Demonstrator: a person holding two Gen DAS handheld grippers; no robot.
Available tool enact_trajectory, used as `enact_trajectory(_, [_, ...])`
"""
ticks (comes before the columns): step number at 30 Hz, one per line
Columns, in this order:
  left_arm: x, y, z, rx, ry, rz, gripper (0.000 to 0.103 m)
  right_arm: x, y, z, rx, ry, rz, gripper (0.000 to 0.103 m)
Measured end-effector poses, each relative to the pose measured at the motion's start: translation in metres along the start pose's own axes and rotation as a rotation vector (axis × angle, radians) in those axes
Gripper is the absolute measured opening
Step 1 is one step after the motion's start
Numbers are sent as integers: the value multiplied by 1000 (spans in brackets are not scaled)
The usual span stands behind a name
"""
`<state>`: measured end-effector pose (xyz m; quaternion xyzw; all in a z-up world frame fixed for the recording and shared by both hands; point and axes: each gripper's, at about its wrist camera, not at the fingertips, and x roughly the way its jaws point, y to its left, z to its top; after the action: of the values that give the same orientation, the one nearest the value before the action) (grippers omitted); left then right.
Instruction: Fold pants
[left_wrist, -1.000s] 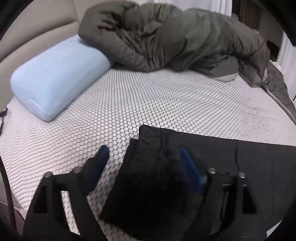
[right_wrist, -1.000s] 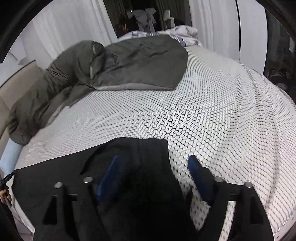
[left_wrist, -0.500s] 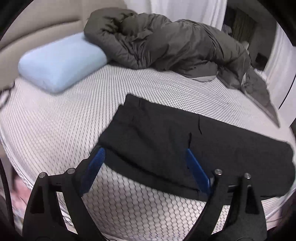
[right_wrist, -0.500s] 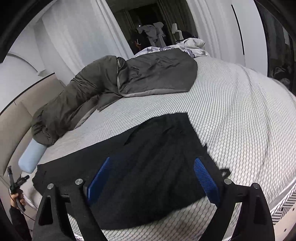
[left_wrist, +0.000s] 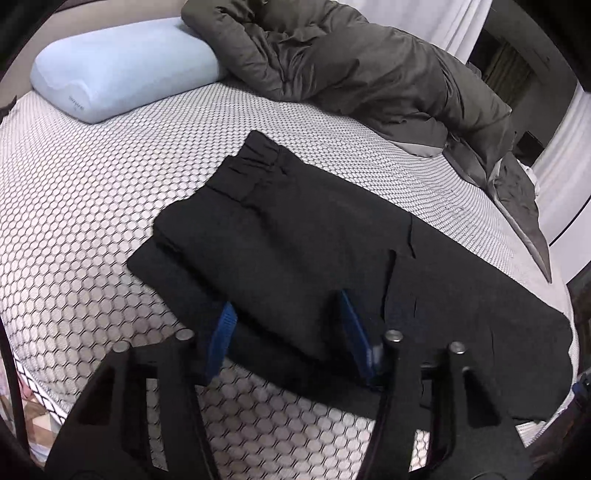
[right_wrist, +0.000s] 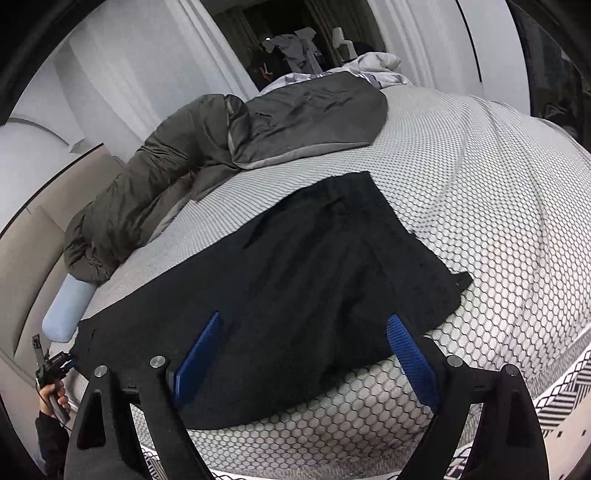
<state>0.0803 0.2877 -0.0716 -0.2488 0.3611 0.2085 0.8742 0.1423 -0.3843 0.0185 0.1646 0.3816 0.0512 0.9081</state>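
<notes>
The black pants (left_wrist: 314, 236) lie flat on the bed (left_wrist: 92, 221), already doubled leg over leg, on the near side of the bed from the heaped olive duvet (left_wrist: 369, 70), with the gathered waistband (left_wrist: 255, 166) toward the pale blue pillow (left_wrist: 122, 62) and the leg hems toward the far end from it. The cloth looks soft, light and limp, so it should sag and slide out of line if lifted by one spot; the mesh bed cover may drag on it. The left tool (left_wrist: 291, 332) hovers over the near edge below the waistband, its jaws closing with that edge between them but not yet pinched. The right tool (right_wrist: 306, 350) stands spread wide over the hem end, gripping nothing. Best holds are probably the two near corners, through all layers.
</notes>
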Motion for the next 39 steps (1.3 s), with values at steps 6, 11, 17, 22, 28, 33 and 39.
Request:
enact_trajectory(6, [3,0,6,-14,-26,-15,3,-1,-7,-1,11,2,-9,91])
enact_trajectory(11, [-18,6,3,-24,-74,-28,2,-2,-9,-3,13,0,-12,91])
enact_trajectory(17, [-8,20,0,-23,-11,5,3,-5,-9,-4,15,-7,-8,91])
enact_trajectory(22, [-8,27,-5,-69,-9,12,13,-3,-12,-8,43,-3,1,91])
enact_trajectory(28, [-14,22,-9,-60,-25,31,38,-8,-42,-16,174,-14,31,89])
enact_trajectory(33, [-7,19,-7,-63,-13,45,38,15,-95,-19,414,17,111,67])
enact_trajectory(39, [-1,18,-3,-59,-13,63,38,26,-103,-6,421,15,126,13])
